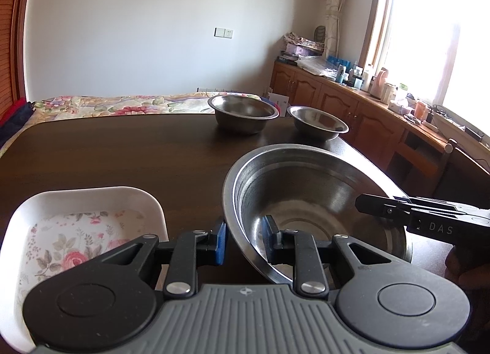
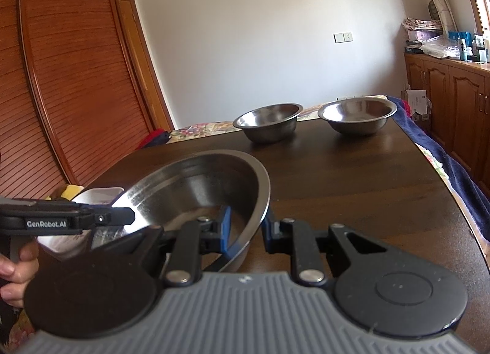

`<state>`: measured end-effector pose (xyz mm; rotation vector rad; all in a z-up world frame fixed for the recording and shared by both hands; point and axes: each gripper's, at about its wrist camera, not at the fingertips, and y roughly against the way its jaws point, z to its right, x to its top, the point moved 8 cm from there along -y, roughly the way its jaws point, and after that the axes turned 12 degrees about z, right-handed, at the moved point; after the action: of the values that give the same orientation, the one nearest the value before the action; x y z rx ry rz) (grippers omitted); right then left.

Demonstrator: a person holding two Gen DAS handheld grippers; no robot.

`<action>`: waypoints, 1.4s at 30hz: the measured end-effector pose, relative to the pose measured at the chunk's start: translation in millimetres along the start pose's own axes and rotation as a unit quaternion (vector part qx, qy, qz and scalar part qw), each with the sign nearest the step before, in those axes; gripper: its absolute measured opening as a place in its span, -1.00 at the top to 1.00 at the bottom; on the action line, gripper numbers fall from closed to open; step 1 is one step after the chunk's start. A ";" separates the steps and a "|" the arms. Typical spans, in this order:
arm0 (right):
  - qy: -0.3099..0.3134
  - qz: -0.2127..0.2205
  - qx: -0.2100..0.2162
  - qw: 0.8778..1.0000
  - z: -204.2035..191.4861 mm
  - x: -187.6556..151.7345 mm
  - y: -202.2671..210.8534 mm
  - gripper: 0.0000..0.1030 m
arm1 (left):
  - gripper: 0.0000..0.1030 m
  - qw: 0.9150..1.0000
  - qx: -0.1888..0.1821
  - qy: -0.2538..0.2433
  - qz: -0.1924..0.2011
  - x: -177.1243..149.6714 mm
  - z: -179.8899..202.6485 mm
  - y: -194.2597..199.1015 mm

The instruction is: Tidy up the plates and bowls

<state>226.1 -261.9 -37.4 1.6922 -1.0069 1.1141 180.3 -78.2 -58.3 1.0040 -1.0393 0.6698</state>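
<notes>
Here, both the left gripper (image 1: 243, 239) and right gripper (image 2: 246, 233) straddle the large steel basin's (image 1: 306, 188) rim, fingers spread; next, likely pinch and lift toward the bowls at twelve o'clock.

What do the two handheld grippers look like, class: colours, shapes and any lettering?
Both grippers, left gripper and right gripper, share one build: ribbed grey body, two round black discs, black linkage arms with silver rivets, blue pads on the jaws. Side lettering reads "GenRobot.AI" on the left, "DAS" on the right.
</notes>
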 end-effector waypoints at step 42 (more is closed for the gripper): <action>0.093 0.043 -0.017 0.995 24.0 77.0 -23.3 0.53 | 0.16 0.998 0.045 -0.016 0.038 63.3 -31.5 -7.0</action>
<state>275.3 -289.7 24.5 1.4996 -0.9821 1.2788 222.5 -52.4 -7.3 1.0590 -1.0882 0.7709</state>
